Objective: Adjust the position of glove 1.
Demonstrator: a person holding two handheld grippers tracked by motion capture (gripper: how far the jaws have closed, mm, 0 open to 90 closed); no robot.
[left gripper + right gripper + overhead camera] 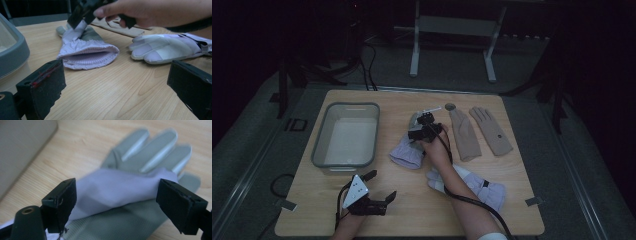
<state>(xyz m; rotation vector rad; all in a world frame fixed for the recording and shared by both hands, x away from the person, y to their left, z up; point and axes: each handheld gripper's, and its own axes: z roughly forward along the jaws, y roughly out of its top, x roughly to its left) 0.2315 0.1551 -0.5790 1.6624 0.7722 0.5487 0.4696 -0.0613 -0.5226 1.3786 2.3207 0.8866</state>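
The right tongs point(422, 126) are spread wide over the purple glove point(409, 150), with a raised fold of it between the jaws. The left tongs point(379, 186) are spread too, low over the desk point(412, 205), with that glove just ahead and the grey tub point(346, 135) beside.

Left gripper point(381, 185): black body, grey three-cornered plate on top, black cable trailing; block-shaped black jaws, one bearing reddish marks. Right gripper point(426, 119): black, cable along a bare forearm; apparently a white sleeve edge near the elbow.
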